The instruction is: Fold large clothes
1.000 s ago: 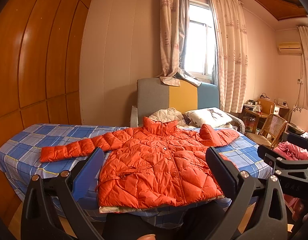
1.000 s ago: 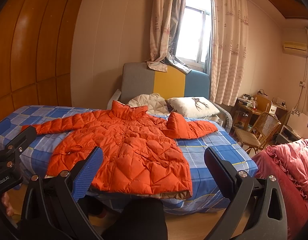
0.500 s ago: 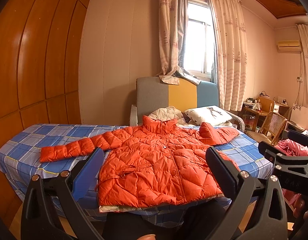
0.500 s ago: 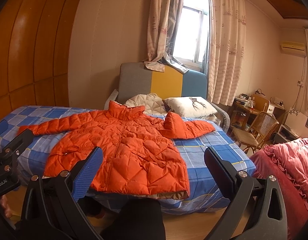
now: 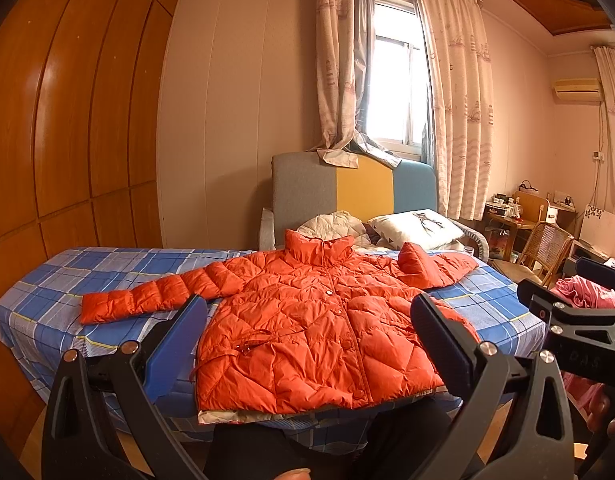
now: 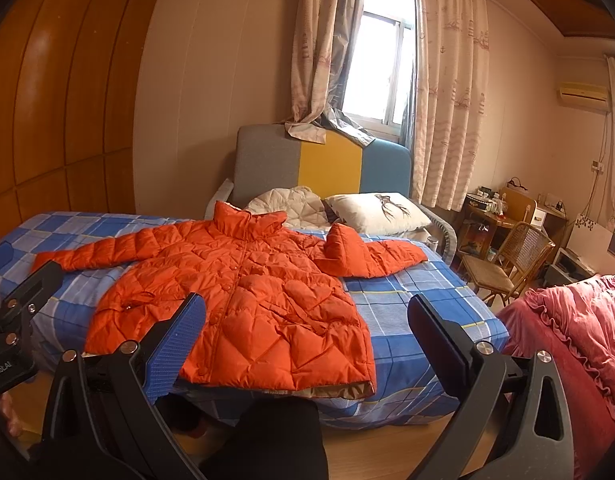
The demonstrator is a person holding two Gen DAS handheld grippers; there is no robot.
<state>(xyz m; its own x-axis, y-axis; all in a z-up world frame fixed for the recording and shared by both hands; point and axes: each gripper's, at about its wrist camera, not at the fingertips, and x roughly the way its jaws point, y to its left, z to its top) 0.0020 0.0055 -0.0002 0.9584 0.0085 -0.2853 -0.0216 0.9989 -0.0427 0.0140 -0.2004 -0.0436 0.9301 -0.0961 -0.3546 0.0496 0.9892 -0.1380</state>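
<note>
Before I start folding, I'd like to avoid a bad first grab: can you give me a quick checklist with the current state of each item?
1. Orange jacket lying face up on the bed: ok.
2. Front buttoned shut: ok, as far as the placket shows.
3. Left sleeve stretched out flat: ok.
4. Right sleeve flat: not ok, its cuff end is doubled back.
5. Left hand-held gripper open and empty: ok.
6. Right hand-held gripper open and empty: ok.
</note>
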